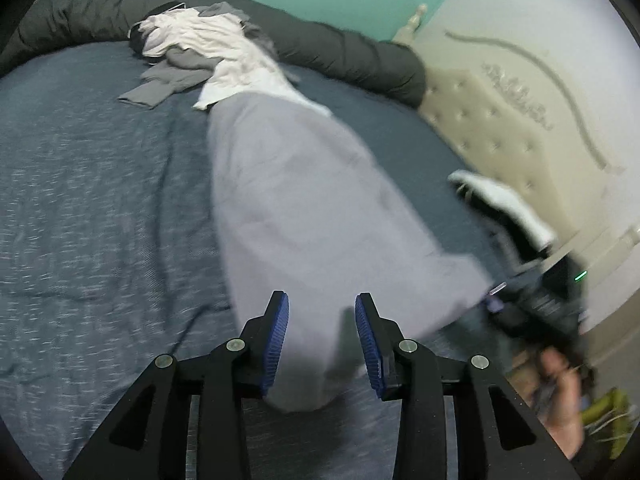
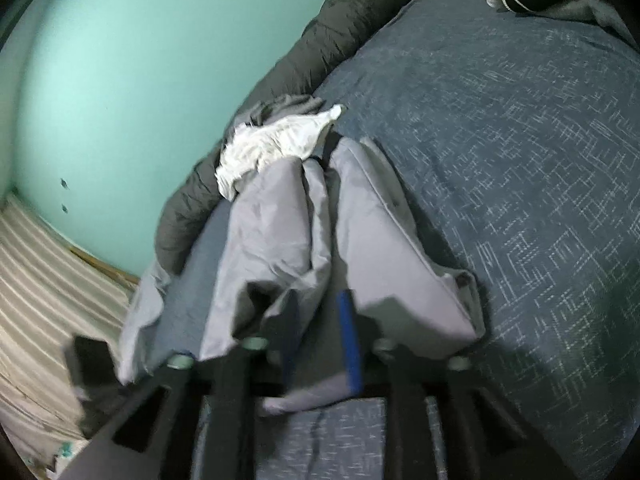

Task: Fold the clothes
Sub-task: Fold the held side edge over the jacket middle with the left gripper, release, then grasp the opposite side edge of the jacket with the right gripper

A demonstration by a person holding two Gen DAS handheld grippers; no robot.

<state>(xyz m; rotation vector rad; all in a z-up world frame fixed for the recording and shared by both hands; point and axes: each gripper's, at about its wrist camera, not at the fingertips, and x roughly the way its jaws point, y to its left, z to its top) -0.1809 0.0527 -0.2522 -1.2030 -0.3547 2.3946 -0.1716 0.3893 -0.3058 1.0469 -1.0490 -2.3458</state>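
One grey garment point(image 1: 304, 216) is stretched out on the bed point(image 1: 92, 200), and its long axis is seen running straight away from the left tool point(image 1: 321, 344), from the near hem between the blue pads up toward the pile of clothes point(image 1: 200, 44) at the far edge. The near end of that cloth is caught in the gap of the left tool, yet the pads are parted and no pinch is shown; the jaws stand partly open, with fabric between them but not pressed.

From the right wrist view the same garment point(image 2: 280, 240) is seen bunched and doubled just ahead of the right tool point(image 2: 320, 340), folds rising on both sides of the fingers. The right tool is blurred; its jaws are judged partly open, cloth lying between and over them, and a firm hold cannot be made out.

Both tools are placed at the near hem, the left one square on the long axis, so a fold away toward the pile is judged the likely next move. A dark bolster point(image 1: 352, 52) is laid beyond the pile, and a headboard point(image 1: 500, 128) lies off to the right.
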